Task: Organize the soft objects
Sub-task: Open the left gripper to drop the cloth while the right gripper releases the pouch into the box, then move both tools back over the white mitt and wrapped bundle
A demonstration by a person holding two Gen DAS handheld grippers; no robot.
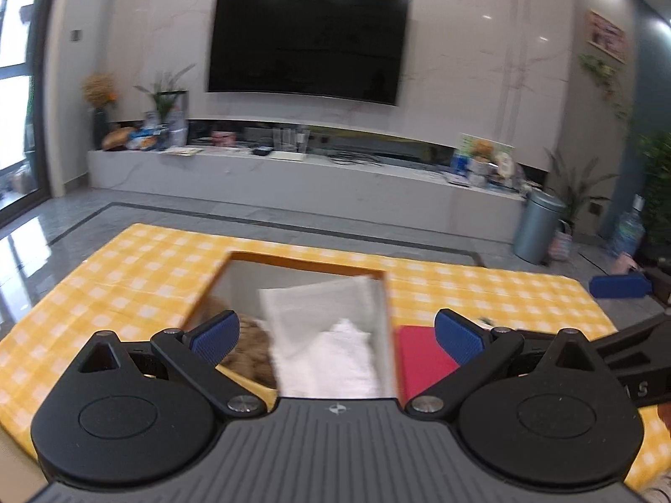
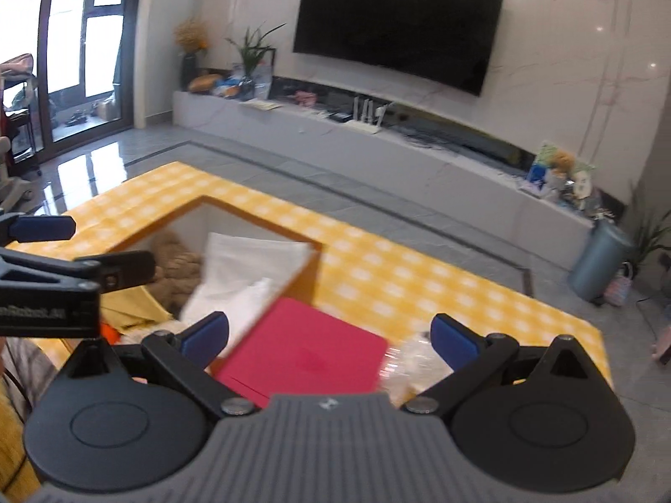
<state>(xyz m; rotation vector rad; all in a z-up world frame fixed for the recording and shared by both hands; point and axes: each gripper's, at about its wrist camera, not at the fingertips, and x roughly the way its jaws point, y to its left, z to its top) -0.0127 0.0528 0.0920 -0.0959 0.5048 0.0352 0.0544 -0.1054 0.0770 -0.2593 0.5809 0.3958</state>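
An open orange box stands on the yellow checked tablecloth. Inside it lie a white cloth and a brown plush thing. A red flat item lies right of the box. My left gripper is open and empty above the box. My right gripper is open and empty above the red item. A clear plastic wrapper lies beside the red item.
The right gripper shows at the right edge of the left wrist view; the left gripper shows at the left of the right wrist view. A yellow cloth lies left of the box. Beyond the table are grey floor, a TV cabinet and a bin.
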